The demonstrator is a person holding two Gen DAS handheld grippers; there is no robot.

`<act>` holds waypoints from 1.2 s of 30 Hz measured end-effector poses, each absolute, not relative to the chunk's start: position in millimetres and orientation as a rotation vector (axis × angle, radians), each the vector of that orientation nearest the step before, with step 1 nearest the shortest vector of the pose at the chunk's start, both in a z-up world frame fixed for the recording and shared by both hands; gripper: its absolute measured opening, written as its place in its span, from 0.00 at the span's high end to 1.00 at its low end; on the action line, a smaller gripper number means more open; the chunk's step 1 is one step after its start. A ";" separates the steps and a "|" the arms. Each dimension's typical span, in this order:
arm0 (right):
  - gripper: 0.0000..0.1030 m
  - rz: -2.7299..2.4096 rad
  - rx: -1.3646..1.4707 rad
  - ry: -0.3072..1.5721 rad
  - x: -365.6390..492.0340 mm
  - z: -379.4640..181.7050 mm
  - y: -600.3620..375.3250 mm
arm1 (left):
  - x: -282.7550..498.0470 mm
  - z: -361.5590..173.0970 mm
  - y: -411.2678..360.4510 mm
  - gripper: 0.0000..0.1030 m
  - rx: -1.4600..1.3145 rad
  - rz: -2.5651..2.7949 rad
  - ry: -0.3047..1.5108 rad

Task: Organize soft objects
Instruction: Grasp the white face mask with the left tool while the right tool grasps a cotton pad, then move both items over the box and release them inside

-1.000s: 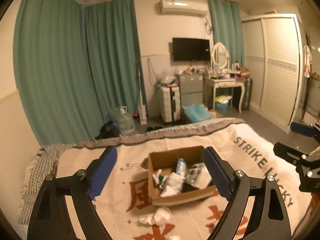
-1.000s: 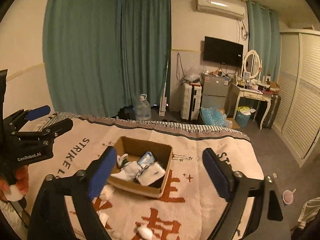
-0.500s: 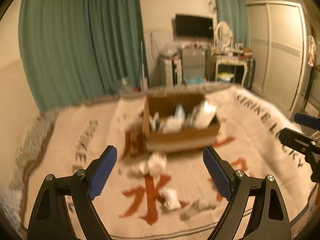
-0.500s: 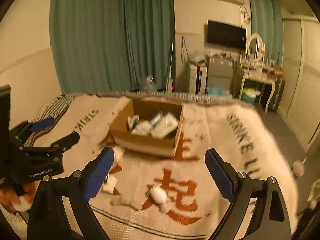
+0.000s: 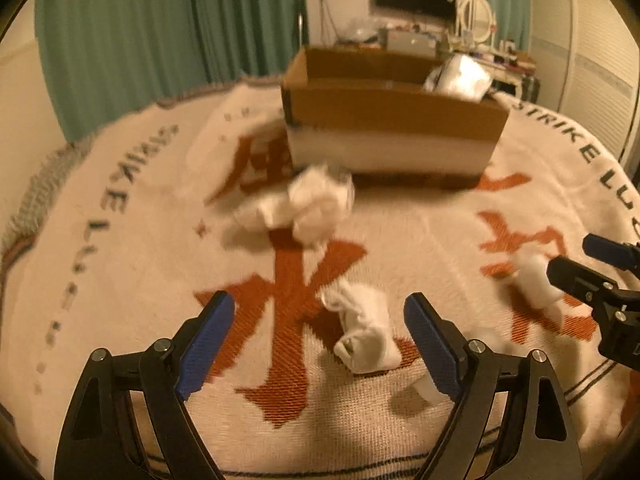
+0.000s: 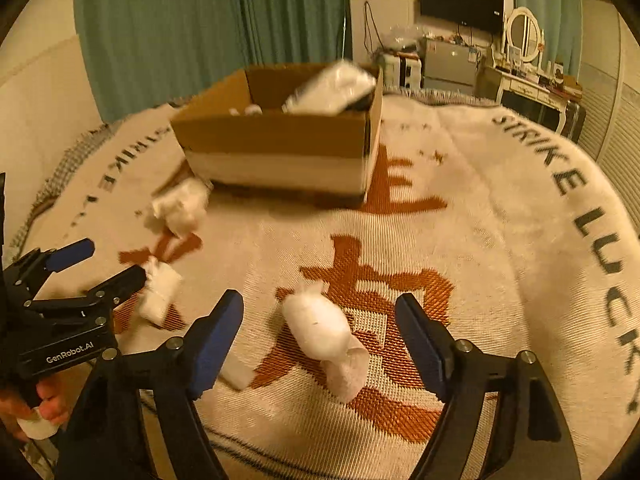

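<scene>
While socks litter blanket, box stands beyond.

Woven cloth blanket, matt cardboard box

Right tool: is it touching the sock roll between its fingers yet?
Apart. The right wrist view shows the right tool open, blanket visible between each finger and the sock roll.

"STRIKE LUCKY" on blanket, "GenRobot.AI" on left hand-held gripper
</scene>
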State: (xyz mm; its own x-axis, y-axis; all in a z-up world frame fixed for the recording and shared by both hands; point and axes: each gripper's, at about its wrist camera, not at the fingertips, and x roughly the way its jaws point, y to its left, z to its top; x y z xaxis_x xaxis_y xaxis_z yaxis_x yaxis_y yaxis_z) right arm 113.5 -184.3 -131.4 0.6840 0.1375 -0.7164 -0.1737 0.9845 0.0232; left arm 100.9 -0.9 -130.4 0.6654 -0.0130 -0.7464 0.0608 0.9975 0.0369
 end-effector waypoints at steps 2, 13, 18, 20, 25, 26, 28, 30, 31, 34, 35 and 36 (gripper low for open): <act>0.32 0.171 -0.047 0.814 120.6 -144.3 -185.7 | 103.1 -139.9 -2.5 0.21 0.055 -0.058 0.859; 0.65 0.176 -0.008 0.869 124.6 -168.0 -183.8 | 102.5 -160.7 -28.2 0.47 0.091 -0.183 0.913; 0.68 0.171 -0.040 0.857 118.3 -169.1 -178.3 | 99.9 -158.2 -27.4 0.63 0.088 -0.200 0.912; 0.68 0.169 -0.040 0.852 116.3 -169.0 -178.6 | 98.7 -157.7 -28.6 0.65 0.096 -0.192 0.910; 0.72 0.164 -0.033 0.848 111.8 -170.3 -180.6 | 96.7 -156.8 -25.8 0.65 0.093 -0.203 0.919; 0.72 0.165 -0.033 0.845 110.5 -170.3 -180.8 | 97.5 -156.1 -24.6 0.65 0.090 -0.203 0.921; 0.73 0.166 -0.032 0.840 107.7 -169.3 -181.3 | 96.3 -153.7 -22.1 0.66 0.084 -0.198 0.923; 0.74 0.177 -0.023 0.842 105.0 -168.2 -182.0 | 94.9 -150.8 -20.2 0.66 0.076 -0.198 0.925; 0.74 0.183 -0.016 0.842 103.2 -166.8 -182.3 | 93.7 -148.5 -19.1 0.66 0.068 -0.200 0.927; 0.74 0.192 -0.018 0.818 94.7 -157.3 -180.8 | 87.4 -138.4 -16.9 0.66 0.051 -0.207 0.918; 0.74 0.195 -0.019 0.809 91.6 -153.1 -179.8 | 85.2 -135.0 -16.9 0.66 0.048 -0.211 0.914; 0.74 0.201 -0.018 0.802 88.4 -148.1 -178.9 | 82.7 -130.9 -16.9 0.66 0.045 -0.216 0.909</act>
State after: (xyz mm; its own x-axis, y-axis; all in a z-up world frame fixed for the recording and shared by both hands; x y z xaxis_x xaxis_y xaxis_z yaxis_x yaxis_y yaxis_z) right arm 88.4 -178.9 -148.1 0.6773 0.1723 -0.7153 -0.1862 0.9807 0.0600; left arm 82.7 -16.9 -130.9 0.5942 -0.1666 -0.7869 0.2048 0.9774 -0.0522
